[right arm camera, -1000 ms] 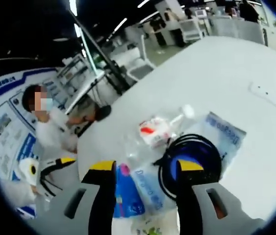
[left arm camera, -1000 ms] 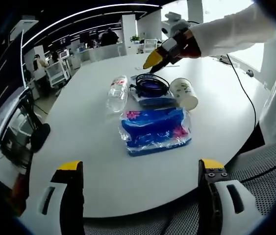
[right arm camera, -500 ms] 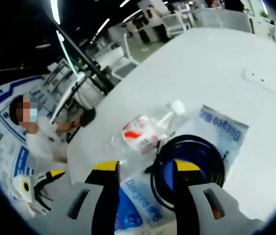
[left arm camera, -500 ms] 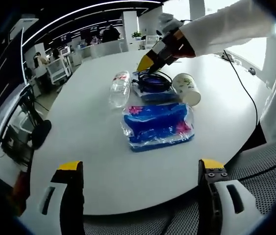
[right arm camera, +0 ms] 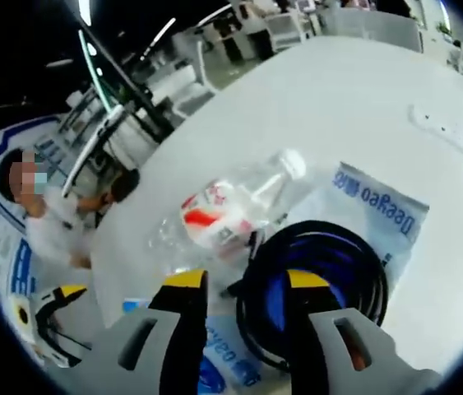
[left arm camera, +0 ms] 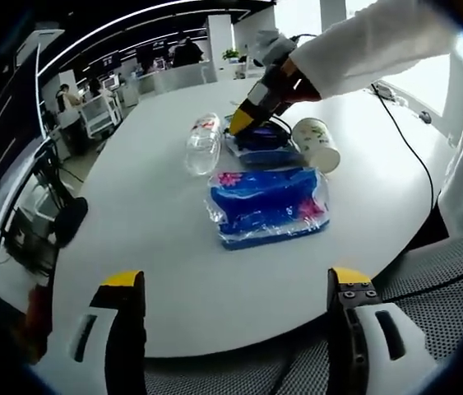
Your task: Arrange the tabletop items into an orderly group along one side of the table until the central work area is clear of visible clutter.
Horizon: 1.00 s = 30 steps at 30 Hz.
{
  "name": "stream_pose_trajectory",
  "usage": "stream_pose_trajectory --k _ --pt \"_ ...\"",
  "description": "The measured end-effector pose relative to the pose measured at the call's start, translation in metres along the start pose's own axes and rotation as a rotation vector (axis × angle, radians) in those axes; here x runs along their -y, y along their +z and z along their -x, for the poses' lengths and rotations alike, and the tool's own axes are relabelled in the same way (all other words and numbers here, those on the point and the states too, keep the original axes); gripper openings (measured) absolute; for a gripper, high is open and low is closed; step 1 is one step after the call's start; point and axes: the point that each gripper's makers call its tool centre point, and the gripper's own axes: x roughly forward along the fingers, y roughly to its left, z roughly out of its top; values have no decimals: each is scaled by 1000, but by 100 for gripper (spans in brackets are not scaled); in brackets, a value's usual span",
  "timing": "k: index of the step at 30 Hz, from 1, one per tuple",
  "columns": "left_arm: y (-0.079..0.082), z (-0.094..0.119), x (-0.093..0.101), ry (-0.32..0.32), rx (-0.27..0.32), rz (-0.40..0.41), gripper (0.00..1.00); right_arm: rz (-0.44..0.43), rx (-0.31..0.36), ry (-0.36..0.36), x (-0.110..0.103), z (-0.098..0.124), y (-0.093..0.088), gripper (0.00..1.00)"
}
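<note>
On the white table [left arm camera: 149, 239] lie a clear bottle [left arm camera: 202, 144], a black coiled cable [left arm camera: 260, 136] on a white-blue packet, a paper cup [left arm camera: 317, 144] on its side and a blue tissue pack [left arm camera: 268, 206]. My left gripper [left arm camera: 235, 284] hangs open over the near table edge, well short of them. My right gripper [left arm camera: 243, 122] reaches in from the right, down at the cable. In the right gripper view my right gripper [right arm camera: 245, 280] is open, one jaw inside the cable coil [right arm camera: 330, 233] and one outside, beside the bottle [right arm camera: 223, 214].
The packet [right arm camera: 379, 206] under the coil carries blue print. A black cord [left arm camera: 404, 140] runs along the table's right side. A grey mesh chair [left arm camera: 453, 271] stands at the near right edge. Desks, chairs and people fill the room beyond the table.
My right gripper has come down closer onto the cable coil, and its jaws stand a little nearer together. The left gripper has stayed open, and the table items lie where they were.
</note>
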Motion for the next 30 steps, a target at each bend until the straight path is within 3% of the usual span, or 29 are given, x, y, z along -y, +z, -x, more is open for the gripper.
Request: stream_pose_trajectory --k 4,8,14,20,24,30 --pt "0 0 0 -1 2 0 93 -130 21 -15 0 -4 0 29" --pt "0 1 2 -11 4 3 90 -32 -1 -80 13 -4 -2 15" --pt "0 1 1 -9 2 9 89 -101 4 -76 12 -5 1 15" --pt "-2 1 3 -17 -7 8 86 -98 -25 -104 11 -7 1 14" --pt "-1 1 3 -15 -3 8 85 -241 29 -107 13 -6 2 12" --pt "-3 1 2 -13 -12 11 83 -185 21 -97 10 -4 -1 8"
